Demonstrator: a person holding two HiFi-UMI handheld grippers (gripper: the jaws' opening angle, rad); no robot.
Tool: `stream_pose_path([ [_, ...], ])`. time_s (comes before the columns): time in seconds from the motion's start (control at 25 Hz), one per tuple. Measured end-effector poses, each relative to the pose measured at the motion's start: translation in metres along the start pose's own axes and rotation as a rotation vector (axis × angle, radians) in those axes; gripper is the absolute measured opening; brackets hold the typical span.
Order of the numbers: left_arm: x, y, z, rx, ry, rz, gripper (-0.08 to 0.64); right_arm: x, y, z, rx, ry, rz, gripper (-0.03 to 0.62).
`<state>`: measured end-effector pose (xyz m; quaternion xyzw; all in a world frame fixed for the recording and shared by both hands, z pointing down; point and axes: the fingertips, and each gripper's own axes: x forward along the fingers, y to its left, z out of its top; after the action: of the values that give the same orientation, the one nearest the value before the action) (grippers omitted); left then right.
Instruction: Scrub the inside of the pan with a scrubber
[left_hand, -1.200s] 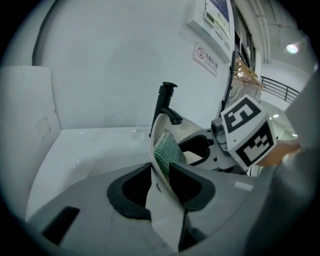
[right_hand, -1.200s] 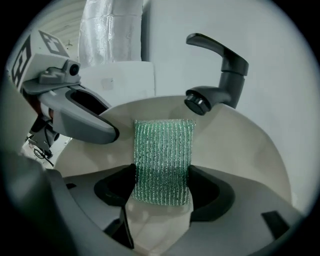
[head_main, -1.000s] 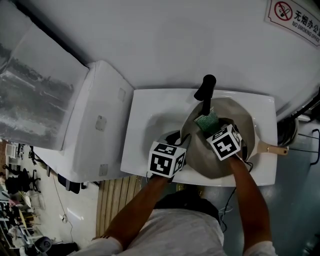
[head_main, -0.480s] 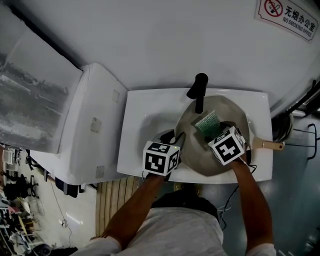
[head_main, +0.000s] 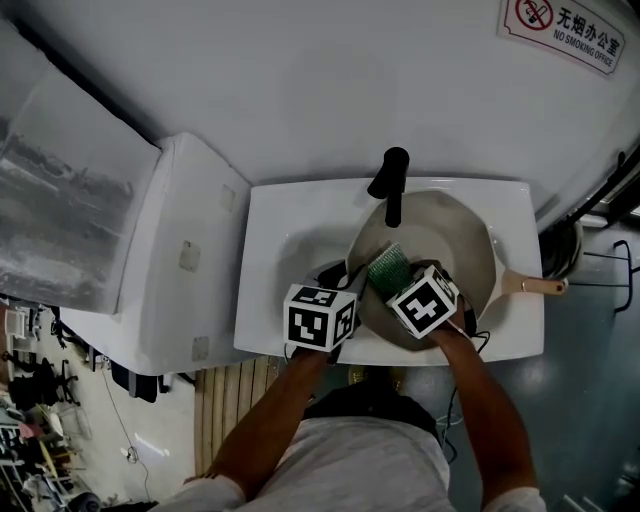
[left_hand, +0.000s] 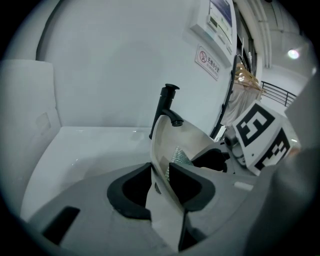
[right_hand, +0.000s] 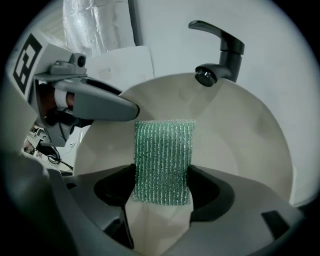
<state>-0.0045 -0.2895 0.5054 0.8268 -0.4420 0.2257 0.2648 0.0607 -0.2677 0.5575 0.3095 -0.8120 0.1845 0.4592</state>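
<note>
A beige pan (head_main: 450, 240) leans tilted in the white sink (head_main: 290, 230), its wooden handle (head_main: 535, 286) pointing right. My left gripper (head_main: 350, 283) is shut on the pan's left rim; in the left gripper view the thin rim (left_hand: 159, 165) runs between the two dark pads of the left gripper (left_hand: 161, 182). My right gripper (head_main: 393, 281) is shut on a green mesh scrubber (head_main: 385, 267), which lies flat against the pan's inside near the left side. In the right gripper view the scrubber (right_hand: 162, 160) stands up from the right gripper (right_hand: 161, 187), close to the left gripper (right_hand: 95, 102).
A black faucet (head_main: 390, 180) stands at the sink's back edge, its spout (right_hand: 222, 55) hanging over the pan's upper rim. A white cabinet (head_main: 170, 260) adjoins the sink on the left. A white wall with a no-smoking sign (head_main: 560, 25) is behind.
My right gripper has carried the scrubber leftward across the pan's inside, towards the left gripper. The left gripper has kept its hold on the rim.
</note>
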Motion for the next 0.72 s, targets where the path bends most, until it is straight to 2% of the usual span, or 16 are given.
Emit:
stream_pose_path([
  [0.36,0.0,0.0,0.0,0.006,0.002,-0.005,0.121,0.007,-0.042,-0.027,0.007,0.093,-0.098,0.338],
  [0.6,0.001,0.0,0.0,0.006,0.001,-0.01,0.121,-0.008,-0.074,-0.04,0.007,0.12,-0.186,0.339],
  [0.72,0.001,0.0,0.0,0.007,0.002,-0.014,0.123,-0.018,-0.074,-0.041,-0.001,0.116,-0.193,0.339],
])
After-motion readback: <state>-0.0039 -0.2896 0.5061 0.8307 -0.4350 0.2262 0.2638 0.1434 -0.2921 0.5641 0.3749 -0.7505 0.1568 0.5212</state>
